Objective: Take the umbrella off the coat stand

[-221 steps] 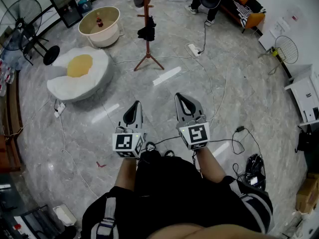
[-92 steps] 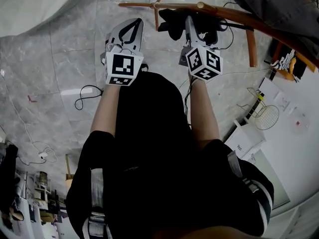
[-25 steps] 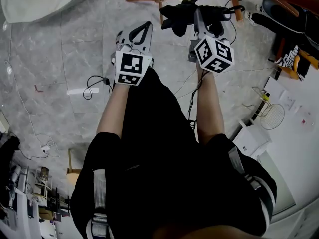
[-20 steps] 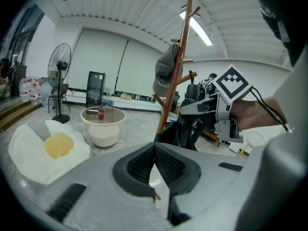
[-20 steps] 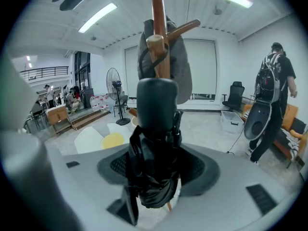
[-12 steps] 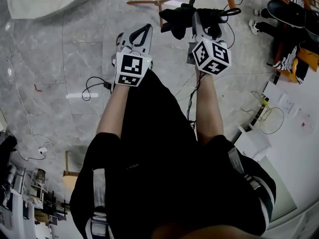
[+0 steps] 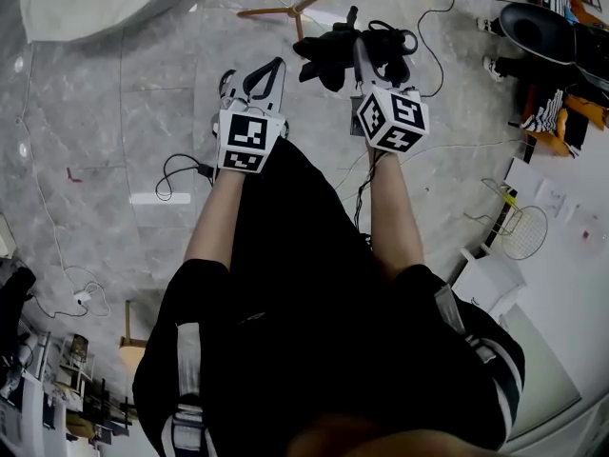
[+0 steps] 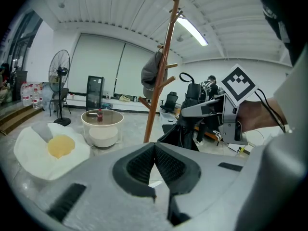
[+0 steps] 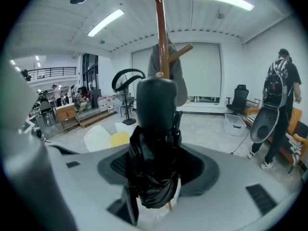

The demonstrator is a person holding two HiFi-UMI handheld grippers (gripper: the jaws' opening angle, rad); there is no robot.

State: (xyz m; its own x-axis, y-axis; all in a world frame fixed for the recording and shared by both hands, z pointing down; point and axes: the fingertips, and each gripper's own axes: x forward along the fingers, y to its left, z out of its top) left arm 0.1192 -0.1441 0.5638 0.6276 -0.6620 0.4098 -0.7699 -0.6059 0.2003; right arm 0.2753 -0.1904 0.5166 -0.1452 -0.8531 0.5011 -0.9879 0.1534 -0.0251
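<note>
Right gripper view: the folded black umbrella [image 9: 156, 143] stands upright between the jaws of the right gripper [image 9: 155, 170]. The pads press into its bundled canopy from both sides, and the hold looks firm. The wooden coat stand [image 9: 161, 32] rises directly behind the umbrella, so this angle does not show whether they touch.

Left gripper view: the umbrella hangs to the right of the stand's pole with open room showing between them. A thin black loop [image 8: 186, 77], probably its strap, sticks up at its top. A grey garment [image 8: 151, 73] hangs on the stand's pegs.

The left gripper [image 8: 155, 150] has its jaws closed tip to tip with nothing between them. In the head view it is held level with the right gripper and just beside it.

Judgement: the umbrella looks free of the pegs, so the lift-off is essentially done.

Risks:
- The strap loop is loose and near the stand. If it catches a peg, it could jerk the umbrella or tip the stand.
- The grip is on soft fabric rather than the shaft, so the bundle could slide down through the pads.
- Cables [image 7: 181, 169] trail on the floor near the person's feet and are a trip hazard when stepping away.
</note>
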